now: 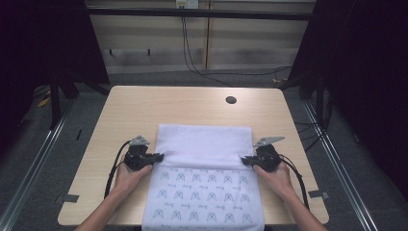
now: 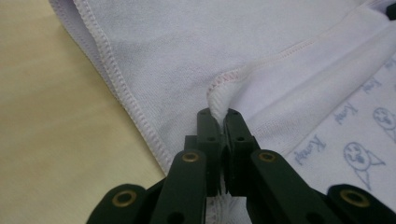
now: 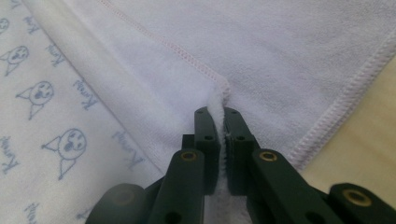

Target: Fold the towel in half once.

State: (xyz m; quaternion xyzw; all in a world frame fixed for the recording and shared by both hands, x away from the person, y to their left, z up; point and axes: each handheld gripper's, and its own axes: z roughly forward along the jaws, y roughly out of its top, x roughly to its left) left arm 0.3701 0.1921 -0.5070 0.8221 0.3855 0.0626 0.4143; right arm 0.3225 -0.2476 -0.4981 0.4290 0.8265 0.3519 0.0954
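Observation:
A white towel (image 1: 204, 144) lies on the wooden table (image 1: 144, 106). Its far part is folded toward me, plain side up, over the near part printed with small blue faces (image 1: 202, 202). My left gripper (image 1: 160, 156) pinches the folded edge at the towel's left side. In the left gripper view the jaws of the left gripper (image 2: 219, 114) are shut on a stitched hem of the towel (image 2: 187, 56). My right gripper (image 1: 244, 160) grips the same edge at the right side; the right gripper (image 3: 216, 113) has white cloth squeezed between its jaws, the towel (image 3: 280, 51) spreading beyond.
A dark round hole (image 1: 231, 100) sits in the table's far right part. The towel's near end hangs over the table's front edge. Bare wood shows left, right and beyond the towel. Cables (image 1: 192, 57) run on the floor behind the table.

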